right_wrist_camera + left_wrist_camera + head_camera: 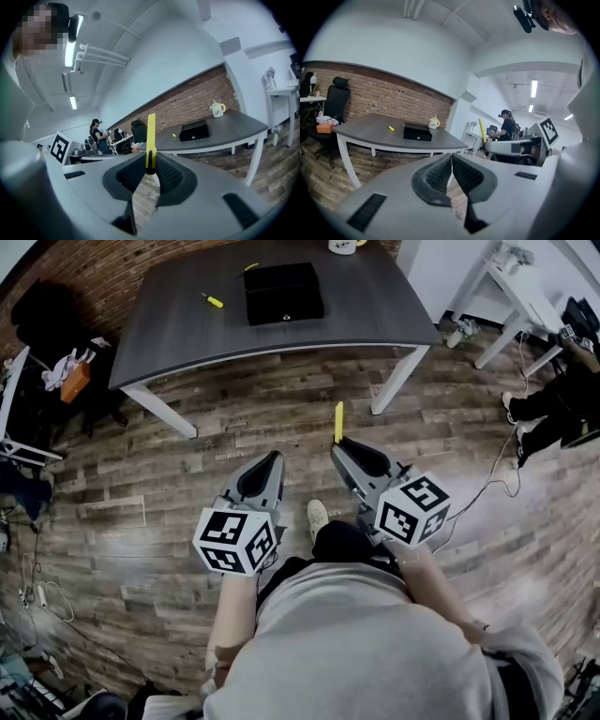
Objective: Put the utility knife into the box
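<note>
My right gripper (339, 442) (150, 168) is shut on a slim yellow utility knife (338, 421) (151, 139), which sticks up out of the jaws. My left gripper (274, 457) (451, 158) is shut with nothing in it. Both are held over the wooden floor, well short of the grey table (375, 315). A closed black box (283, 293) (417, 132) (194, 130) sits on that table. A small yellow item (214, 301) (391, 128) (174, 135) lies left of the box.
A mug (347, 246) (434, 123) (216, 109) stands at the table's far edge. A black chair (336, 101) and orange box (75, 381) are left of the table. At the right are a white table (520, 301), a seated person (562, 404) and a floor cable (487, 486).
</note>
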A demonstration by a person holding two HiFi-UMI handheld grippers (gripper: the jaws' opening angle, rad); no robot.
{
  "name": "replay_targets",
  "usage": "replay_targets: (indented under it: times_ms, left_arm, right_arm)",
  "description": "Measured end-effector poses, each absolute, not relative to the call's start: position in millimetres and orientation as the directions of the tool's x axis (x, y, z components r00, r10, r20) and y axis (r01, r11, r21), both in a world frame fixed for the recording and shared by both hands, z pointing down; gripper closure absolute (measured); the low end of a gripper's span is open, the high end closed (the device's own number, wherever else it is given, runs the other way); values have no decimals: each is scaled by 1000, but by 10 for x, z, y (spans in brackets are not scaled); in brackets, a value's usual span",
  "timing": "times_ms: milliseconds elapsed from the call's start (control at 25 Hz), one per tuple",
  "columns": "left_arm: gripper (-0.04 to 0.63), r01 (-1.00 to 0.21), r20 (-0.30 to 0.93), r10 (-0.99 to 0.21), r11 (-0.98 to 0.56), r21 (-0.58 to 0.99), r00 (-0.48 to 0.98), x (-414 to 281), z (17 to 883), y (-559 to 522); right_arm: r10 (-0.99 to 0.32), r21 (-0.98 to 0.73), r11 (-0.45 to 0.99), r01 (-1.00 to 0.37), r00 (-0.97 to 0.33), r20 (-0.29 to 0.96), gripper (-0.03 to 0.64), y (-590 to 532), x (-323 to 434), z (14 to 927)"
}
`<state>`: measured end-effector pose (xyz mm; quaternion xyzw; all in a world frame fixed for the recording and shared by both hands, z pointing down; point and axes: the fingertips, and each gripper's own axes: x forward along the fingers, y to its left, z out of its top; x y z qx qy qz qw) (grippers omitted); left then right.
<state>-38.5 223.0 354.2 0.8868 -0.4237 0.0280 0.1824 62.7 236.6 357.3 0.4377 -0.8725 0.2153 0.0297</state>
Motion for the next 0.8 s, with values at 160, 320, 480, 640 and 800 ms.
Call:
replay_targets:
  times_ms: [160,320,480,640,800]
  left_arm:
    - [572,-786,206,-768,-541,297,606,-314,3530,1783]
    - [572,-805,201,-789,-519,289,581,-234,3488,1400]
    - [572,-816,213,-797,-501,289,565,-160,3512,1185]
    - [572,-821,226,-799,-492,288,558,-125,3537,1009]
    - [572,-827,236,-802,-479,295,549,-136,3583,858]
  right_arm:
    - [-731,-355,553,-754,-644,228,545,1889,726,3542]
    - [-719,-359,571,-738,-661,216,545,1511,835,3494]
    - [-717,-376,566,-734,-663,215,545,1281,955,3520]
    - [-720,-393,551,-736,-658,221,545,1137,1045,3573]
    - [-716,-406,545,-733,-659,228,545,1009,1071,3631]
